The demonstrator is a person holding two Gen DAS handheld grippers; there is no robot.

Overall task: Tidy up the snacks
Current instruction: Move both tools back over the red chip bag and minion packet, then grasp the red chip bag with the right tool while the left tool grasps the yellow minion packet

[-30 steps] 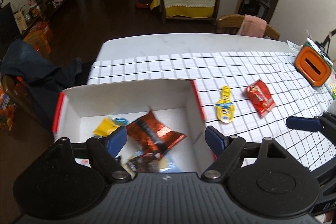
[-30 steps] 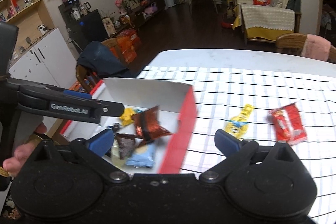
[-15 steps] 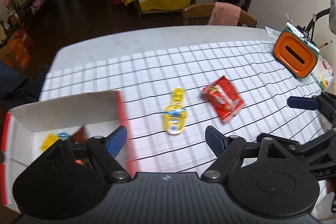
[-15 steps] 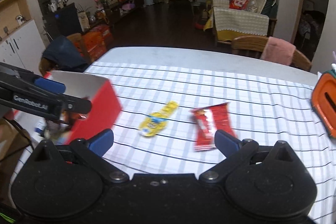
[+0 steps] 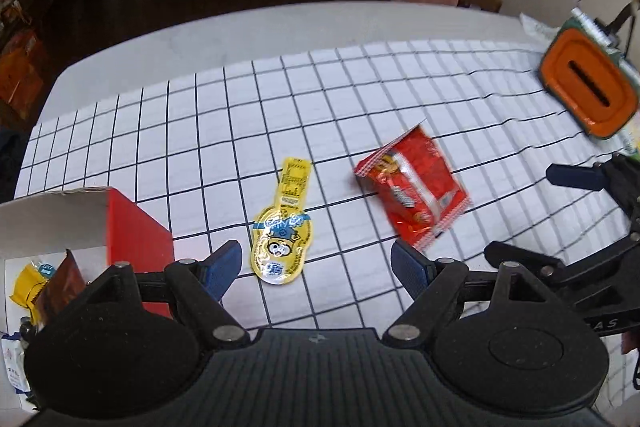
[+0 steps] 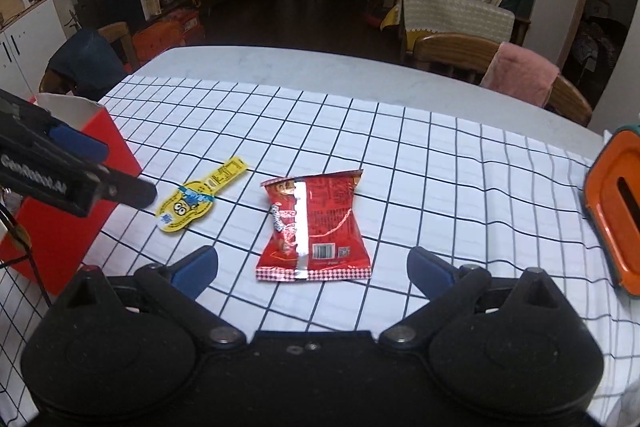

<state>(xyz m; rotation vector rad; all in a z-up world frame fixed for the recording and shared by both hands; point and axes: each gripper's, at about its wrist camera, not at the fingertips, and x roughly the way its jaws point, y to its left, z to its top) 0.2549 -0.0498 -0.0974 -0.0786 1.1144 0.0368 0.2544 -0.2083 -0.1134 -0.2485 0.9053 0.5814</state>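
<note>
A yellow bottle-shaped snack pouch [image 5: 283,229] [image 6: 196,201] lies flat on the checked cloth. To its right lies a red snack bag [image 5: 412,189] [image 6: 314,227]. My left gripper [image 5: 316,269] hovers open just in front of the yellow pouch, nothing between its blue pads. My right gripper [image 6: 312,271] stands open right before the red bag, also empty. A red box with white inside [image 5: 132,231] [image 6: 66,223] sits at the left with several snacks in it. The left gripper's finger crosses the right wrist view at its left edge.
An orange and green container [image 5: 588,95] [image 6: 612,211] stands at the table's right side. Wooden chairs, one with a pink cloth [image 6: 520,73], line the far edge. A chair with a dark jacket [image 6: 86,63] stands at the left. The table [image 5: 200,43] shows bare white beyond the cloth.
Both grippers have swung right and dropped, from over the box to the two loose snacks on the cloth. The box has slid to the left edge of both views.
</note>
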